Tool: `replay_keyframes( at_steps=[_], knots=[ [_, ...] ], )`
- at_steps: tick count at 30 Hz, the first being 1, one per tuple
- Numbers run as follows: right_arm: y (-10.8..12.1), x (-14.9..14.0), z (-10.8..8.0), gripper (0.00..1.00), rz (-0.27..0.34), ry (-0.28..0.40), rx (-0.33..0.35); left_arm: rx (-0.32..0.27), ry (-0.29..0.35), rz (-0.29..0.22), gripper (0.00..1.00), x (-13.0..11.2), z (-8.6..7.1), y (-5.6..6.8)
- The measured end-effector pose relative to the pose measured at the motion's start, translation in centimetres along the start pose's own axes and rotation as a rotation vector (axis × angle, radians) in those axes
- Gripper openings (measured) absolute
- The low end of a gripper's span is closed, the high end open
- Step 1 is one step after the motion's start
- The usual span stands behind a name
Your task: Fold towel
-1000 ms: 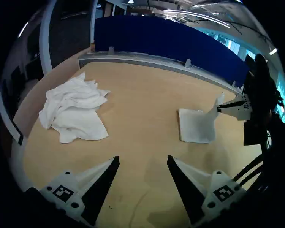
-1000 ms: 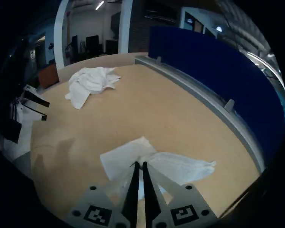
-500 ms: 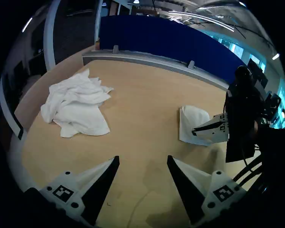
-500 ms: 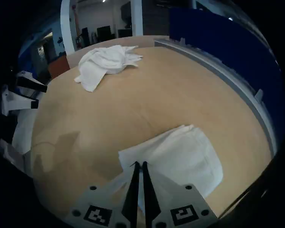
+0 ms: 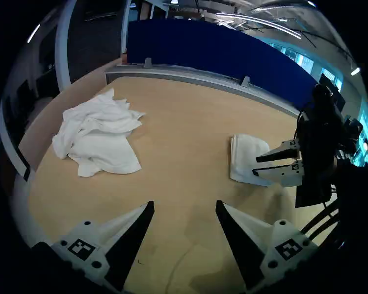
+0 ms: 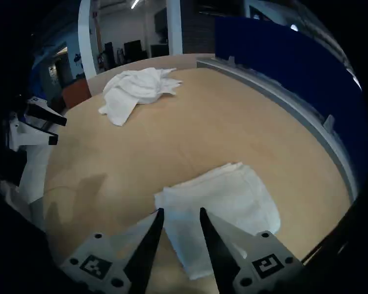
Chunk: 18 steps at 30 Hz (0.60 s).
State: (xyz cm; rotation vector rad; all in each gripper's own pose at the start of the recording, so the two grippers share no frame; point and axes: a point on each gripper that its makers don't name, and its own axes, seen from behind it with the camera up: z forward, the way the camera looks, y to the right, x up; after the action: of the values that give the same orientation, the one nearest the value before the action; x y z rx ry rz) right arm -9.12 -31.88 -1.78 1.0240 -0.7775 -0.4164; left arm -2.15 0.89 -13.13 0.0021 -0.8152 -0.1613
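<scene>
A white towel (image 6: 223, 203) lies folded flat on the wooden table, also seen as a small rectangle in the left gripper view, the folded towel (image 5: 245, 157). My right gripper (image 6: 180, 218) hovers open just over the towel's near edge, nothing between its fingers; from the left gripper view the right gripper (image 5: 260, 164) is at the towel's right side, held by a person in dark clothing. My left gripper (image 5: 184, 208) stands open above bare table, well short of the towel.
A crumpled heap of white towels (image 5: 98, 134) lies at the table's far left, the same heap (image 6: 135, 90) far off in the right gripper view. A blue partition (image 5: 218, 49) with a grey rail runs along the table's back edge. Bare wood (image 5: 184, 127) separates heap and folded towel.
The right gripper carried the towel's raised end over, laid it down into a fold, then opened and let go. The left gripper has stayed put.
</scene>
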Motion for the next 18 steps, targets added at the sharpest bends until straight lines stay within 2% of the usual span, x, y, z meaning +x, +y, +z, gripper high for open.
replay_keyframes(
  at_steps=[4,10,18],
  knots=[
    [0.8,-0.4,-1.2,0.91,0.014,0.016,-0.043,0.001,0.000,-0.001,0.93,0.1,-0.3,0.0],
    [2.5,-1.8,-2.8,0.99,0.068,0.024,-0.131,0.003,0.001,-0.002,0.93,0.0,-0.6,-0.1],
    [2.8,-4.0,-3.9,0.99,0.148,0.011,-0.186,0.000,0.001,0.002,0.93,-0.1,-0.6,0.2]
  ],
)
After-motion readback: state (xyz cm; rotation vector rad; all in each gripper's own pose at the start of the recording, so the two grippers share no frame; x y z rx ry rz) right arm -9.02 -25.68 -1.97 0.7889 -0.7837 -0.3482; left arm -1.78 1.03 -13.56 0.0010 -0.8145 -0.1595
